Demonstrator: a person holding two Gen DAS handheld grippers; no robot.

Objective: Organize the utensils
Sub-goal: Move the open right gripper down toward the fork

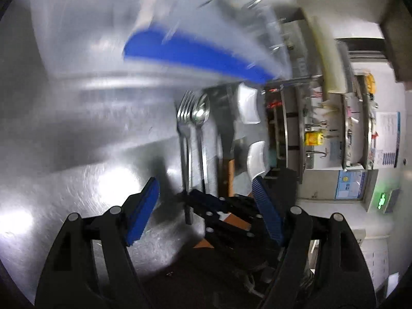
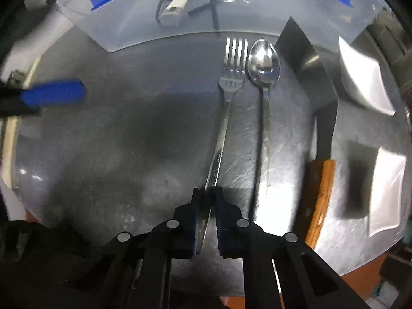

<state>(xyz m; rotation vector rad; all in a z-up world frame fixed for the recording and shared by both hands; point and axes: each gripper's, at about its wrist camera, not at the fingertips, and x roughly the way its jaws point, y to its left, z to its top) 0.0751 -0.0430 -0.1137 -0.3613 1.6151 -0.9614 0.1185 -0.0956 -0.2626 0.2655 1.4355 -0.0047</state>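
Observation:
A steel fork lies on the metal table, tines away from me. My right gripper is shut on the fork's handle end. A steel spoon lies just right of the fork, and a cleaver with a wooden handle lies right of the spoon. In the left wrist view the fork and spoon lie ahead, with the right gripper on the handle. My left gripper is open and empty, hovering above the table; one of its fingers shows at the left of the right wrist view.
A clear plastic bin with a blue rim stands at the back, holding a white peeler and thin black utensils. Two white square dishes sit at the right. Shelves stand beyond the table.

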